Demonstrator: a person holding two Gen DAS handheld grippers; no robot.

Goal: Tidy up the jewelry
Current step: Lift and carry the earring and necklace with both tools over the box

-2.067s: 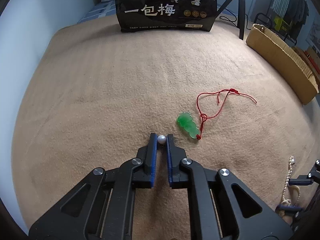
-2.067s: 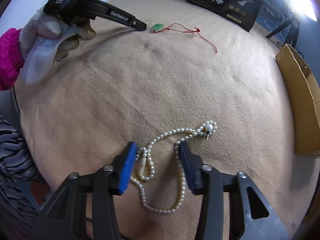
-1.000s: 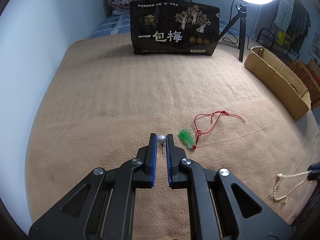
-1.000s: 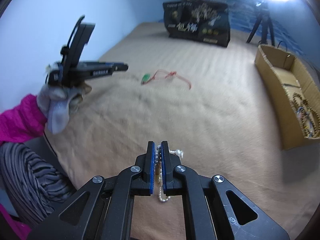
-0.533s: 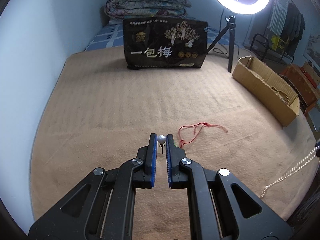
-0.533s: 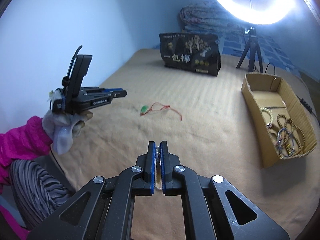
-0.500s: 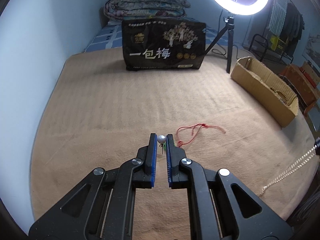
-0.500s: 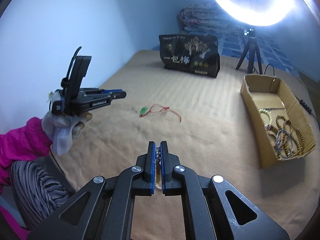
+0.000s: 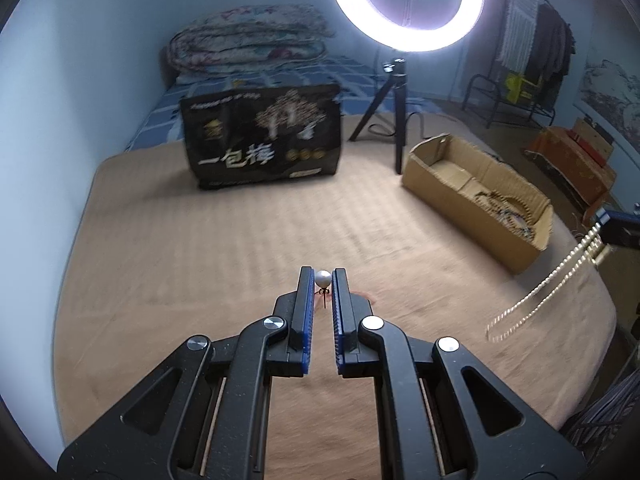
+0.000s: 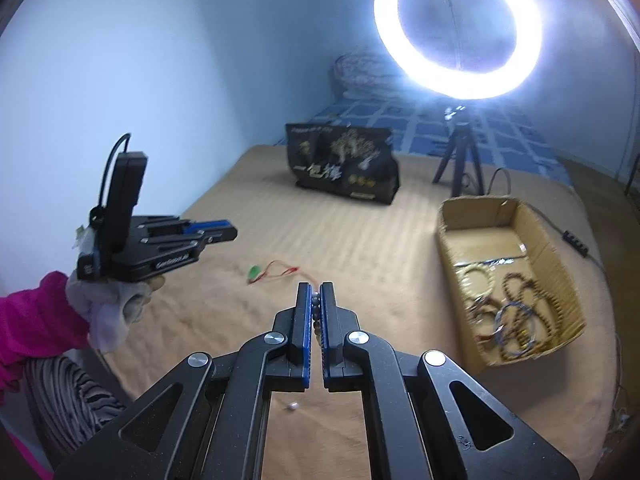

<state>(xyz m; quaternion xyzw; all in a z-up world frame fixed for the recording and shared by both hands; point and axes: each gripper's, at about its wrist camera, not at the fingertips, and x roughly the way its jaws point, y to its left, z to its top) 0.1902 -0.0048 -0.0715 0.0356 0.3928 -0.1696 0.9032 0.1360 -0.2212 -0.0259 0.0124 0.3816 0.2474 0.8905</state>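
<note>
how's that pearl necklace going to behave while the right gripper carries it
Probably floppy: the pearl necklace droops in a slack loop below the right gripper. Likely to swing, since only a few beads are pinched. It may snag the cardboard box rim.

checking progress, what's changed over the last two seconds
The right gripper, open over the pearl necklace lying on the blanket before, has shut on it and lifted it; it now hangs in the air. The left gripper rose too. Unchanged: the left keeps its pearl earring, the green pendant lies on the blanket, and the box sits in place.
</note>
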